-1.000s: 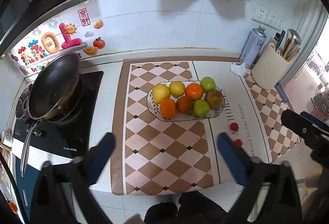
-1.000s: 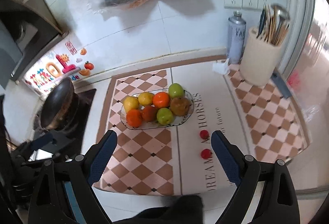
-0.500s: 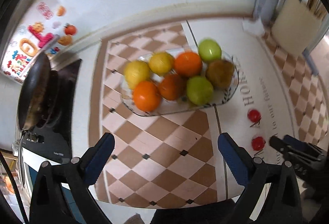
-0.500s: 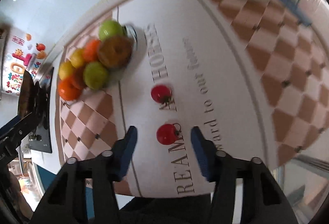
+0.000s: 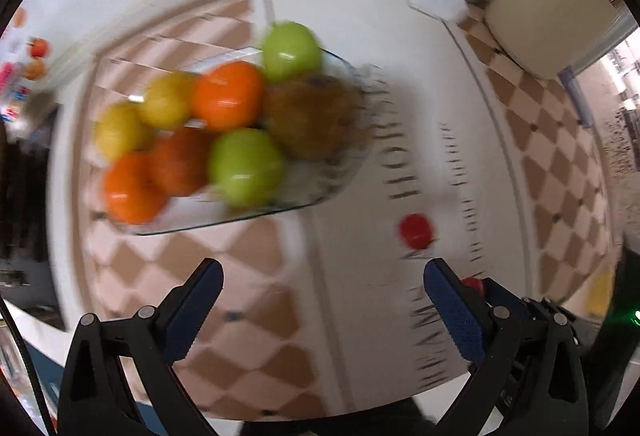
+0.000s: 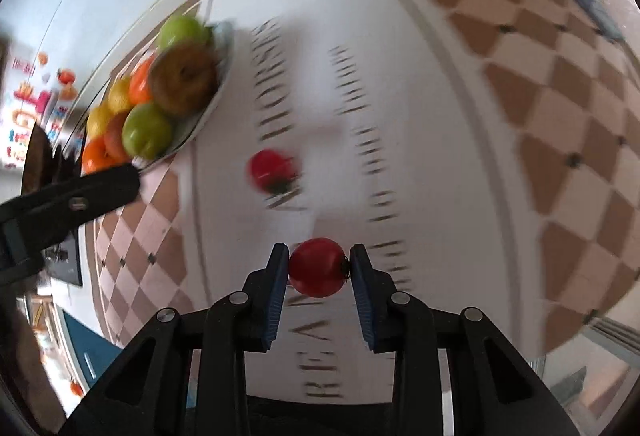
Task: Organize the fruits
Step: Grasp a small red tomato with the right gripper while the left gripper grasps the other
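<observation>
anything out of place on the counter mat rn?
Yes: two small red fruits are off the fruit dish, which holds all the rest. One sits between the right gripper jaws, closed onto it. The other lies loose on the mat, apart from the dish. Left gripper is open, empty.

Both cams sit low over the counter, looking forward and down. Left faces the fruit plate point(image 5: 340, 172), right is closer to the mat point(image 6: 440, 140); both catch the plate and mat.
</observation>
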Motion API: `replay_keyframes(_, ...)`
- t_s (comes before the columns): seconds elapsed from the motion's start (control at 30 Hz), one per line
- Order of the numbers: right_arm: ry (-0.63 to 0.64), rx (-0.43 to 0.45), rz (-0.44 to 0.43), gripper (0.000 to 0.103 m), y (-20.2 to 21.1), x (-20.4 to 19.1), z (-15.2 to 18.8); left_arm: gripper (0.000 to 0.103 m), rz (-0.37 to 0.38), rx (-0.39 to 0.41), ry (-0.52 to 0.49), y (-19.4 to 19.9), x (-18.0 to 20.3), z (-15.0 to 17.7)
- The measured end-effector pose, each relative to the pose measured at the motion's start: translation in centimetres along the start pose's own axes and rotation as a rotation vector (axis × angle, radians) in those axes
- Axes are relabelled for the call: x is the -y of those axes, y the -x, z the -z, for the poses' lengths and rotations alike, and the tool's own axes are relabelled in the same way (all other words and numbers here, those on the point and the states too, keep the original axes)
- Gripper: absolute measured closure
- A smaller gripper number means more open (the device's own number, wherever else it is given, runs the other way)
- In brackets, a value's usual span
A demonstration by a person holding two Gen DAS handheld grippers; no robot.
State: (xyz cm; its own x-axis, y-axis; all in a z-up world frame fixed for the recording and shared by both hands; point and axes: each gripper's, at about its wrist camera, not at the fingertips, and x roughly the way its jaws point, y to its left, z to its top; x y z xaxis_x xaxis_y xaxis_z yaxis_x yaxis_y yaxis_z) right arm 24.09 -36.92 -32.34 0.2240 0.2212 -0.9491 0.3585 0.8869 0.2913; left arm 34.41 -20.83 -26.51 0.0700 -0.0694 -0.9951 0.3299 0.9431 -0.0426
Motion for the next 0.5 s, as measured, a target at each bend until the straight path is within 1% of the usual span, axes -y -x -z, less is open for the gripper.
replay_keyframes(0.07,-0.021,0.012,0.019,0.069,1.0,1.7,-0.3,0.001,0.051,-0.031,-0.019,-1.5,1.7,-0.8)
replay_keyframes(0.13,-0.041,0.009,0.043,0.069,1.3,3.2,-0.7,0.006,0.080,-0.048,-0.040,-2.6,3.3,-1.3)
replay_keyframes(0.2,-0.064,0.011,0.055,0.069,1.8,4.7,-1.2,0.022,0.097,-0.068,-0.061,-3.8,4.9,-1.8)
replay_keyframes(0.33,-0.092,0.022,0.057,0.069,2.6,6.0,-1.7,0.034,0.099,-0.101,-0.079,-5.6,6.5,-2.3)
replay_keyframes(0.37,-0.096,0.024,0.054,0.069,2.7,6.2,-1.8,0.042,0.093,-0.109,-0.083,-6.1,6.8,-2.4)
replay_keyframes(0.4,-0.098,0.025,0.051,0.069,2.8,6.2,-2.0,0.055,0.091,-0.120,-0.087,-6.5,7.0,-2.4)
replay_keyframes(0.43,-0.097,0.025,0.048,0.069,2.9,6.2,-2.1,0.061,0.087,-0.127,-0.090,-6.8,7.1,-2.4)
replay_keyframes(0.47,-0.096,0.025,0.044,0.069,2.8,6.0,-2.3,0.069,0.083,-0.133,-0.096,-7.1,7.1,-2.3)
replay_keyframes(0.5,-0.095,0.027,0.040,0.069,3.0,6.1,-2.4,0.074,0.084,-0.134,-0.096,-7.2,7.1,-2.3)
